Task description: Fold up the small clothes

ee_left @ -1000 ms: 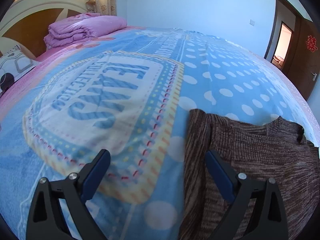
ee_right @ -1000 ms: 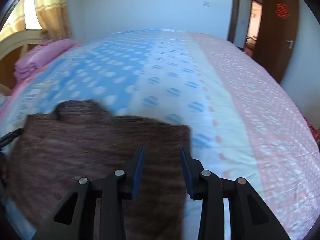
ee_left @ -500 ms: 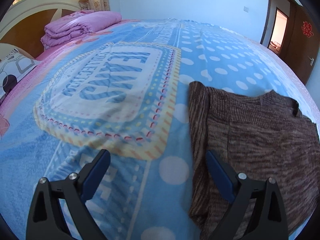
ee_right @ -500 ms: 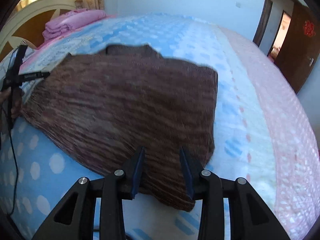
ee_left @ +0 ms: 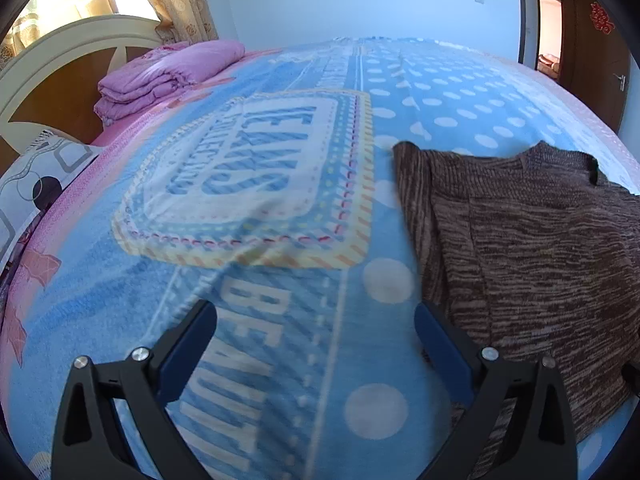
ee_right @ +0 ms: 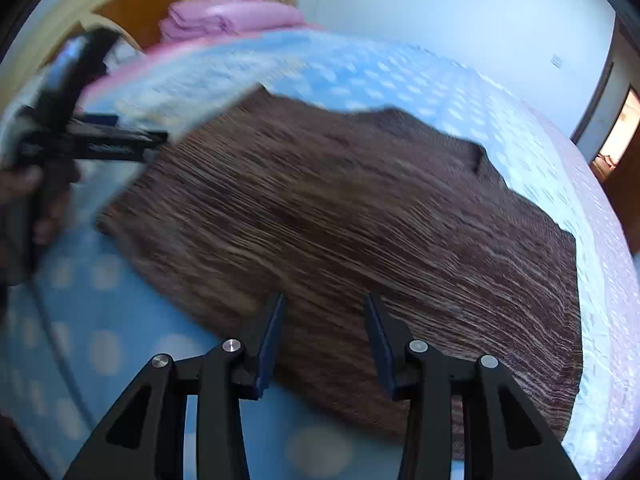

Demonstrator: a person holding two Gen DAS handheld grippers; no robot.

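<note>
A: Left wrist view: left tongs (ee_left: 316,344) spread wide, holding nothing, over bare blanket (ee_left: 248,360); brown knit sweater (ee_left: 532,248) flat on the bed, just beside the right finger, toward the near edge.

B: Right wrist view: right tongs (ee_right: 323,338) moderately open, empty, above the sweater (ee_right: 340,216) hem.

A: Best to pinch the hem at both corners, lift evenly, fold toward the collar.

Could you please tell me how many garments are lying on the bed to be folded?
1: a brown sweater lying flat on the blue blanket; nothing else to fold is visible.
</note>
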